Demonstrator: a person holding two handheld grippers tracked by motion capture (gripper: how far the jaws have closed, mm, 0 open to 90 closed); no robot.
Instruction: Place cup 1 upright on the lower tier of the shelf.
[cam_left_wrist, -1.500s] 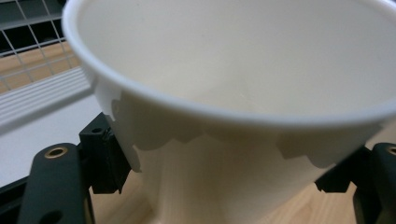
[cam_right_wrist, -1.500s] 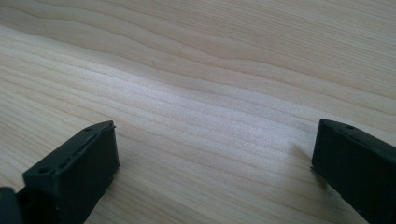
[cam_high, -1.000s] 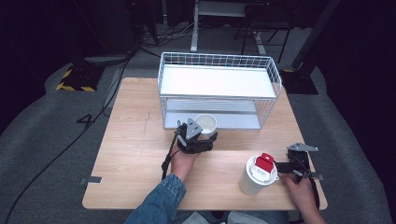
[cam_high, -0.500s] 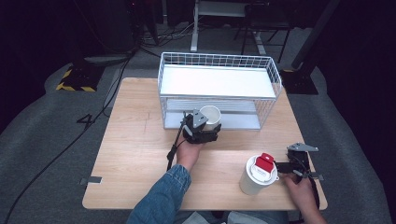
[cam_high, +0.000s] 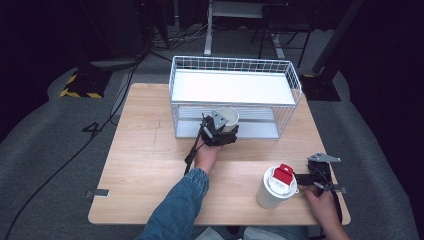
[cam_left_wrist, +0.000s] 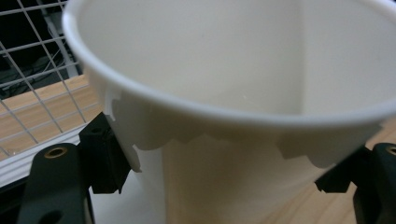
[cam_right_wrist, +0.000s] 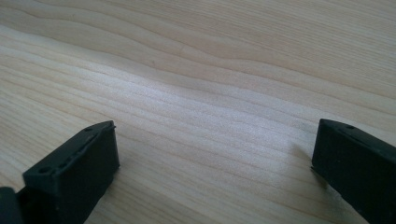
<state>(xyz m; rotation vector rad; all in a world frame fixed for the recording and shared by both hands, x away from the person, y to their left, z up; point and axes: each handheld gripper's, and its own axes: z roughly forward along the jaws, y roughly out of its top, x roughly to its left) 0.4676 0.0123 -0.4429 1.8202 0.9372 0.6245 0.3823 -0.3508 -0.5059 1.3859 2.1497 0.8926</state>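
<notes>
The left tongs (cam_high: 223, 131) are clamped on a white paper cup (cam_high: 228, 119) — in the left gripper view the two black jaws press on its sides, below the rim. The cup is upright and is held at the front of the white wire basket (cam_high: 235, 65), just at its lower opening, above the wooden bench (cam_high: 145, 165). The right tongs (cam_high: 314, 181) stand apart with nothing between them, low over the bench — just beside a second white cup with a red lid piece (cam_high: 276, 187).
</notes>
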